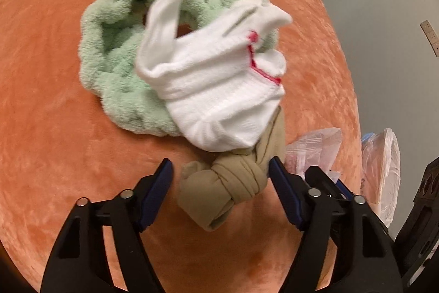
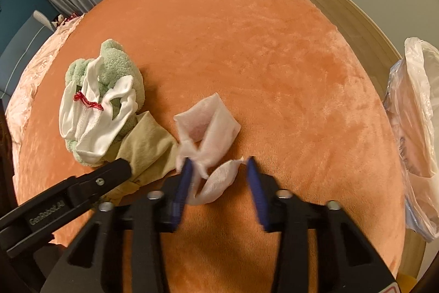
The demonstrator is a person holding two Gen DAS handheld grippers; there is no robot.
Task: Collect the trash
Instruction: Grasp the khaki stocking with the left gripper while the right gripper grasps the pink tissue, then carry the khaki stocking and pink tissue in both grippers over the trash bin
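**Mia:** Two hand-held grippers are over the orange blanket [image 2: 247, 45] on the bed. Where is the trash?

**Ben:** A crumpled white tissue [image 2: 208, 139] lies on the blanket. Its lower end sits between the blue fingers of the right hand-held gripper [image 2: 219, 169]. That one is wide open and holds nothing. The tissue touches the left finger. I can't tell if it touches the other one.

**Mia:** And the left hand-held gripper [image 1: 221, 169]?

**Ben:** It is wide open too, with nothing in it. A knotted tan sock [image 1: 230, 183] lies between its fingers.

**Mia:** What is past the sock?

**Ben:** A white sock with a red line [image 1: 219, 89] lies on a fluffy green sock [image 1: 115, 59]. They are piled up together, just left of the tissue.

**Mia:** Is there a bag?

**Ben:** Yes, a thin plastic bag [image 2: 414, 133] sits off the right edge of the bed.
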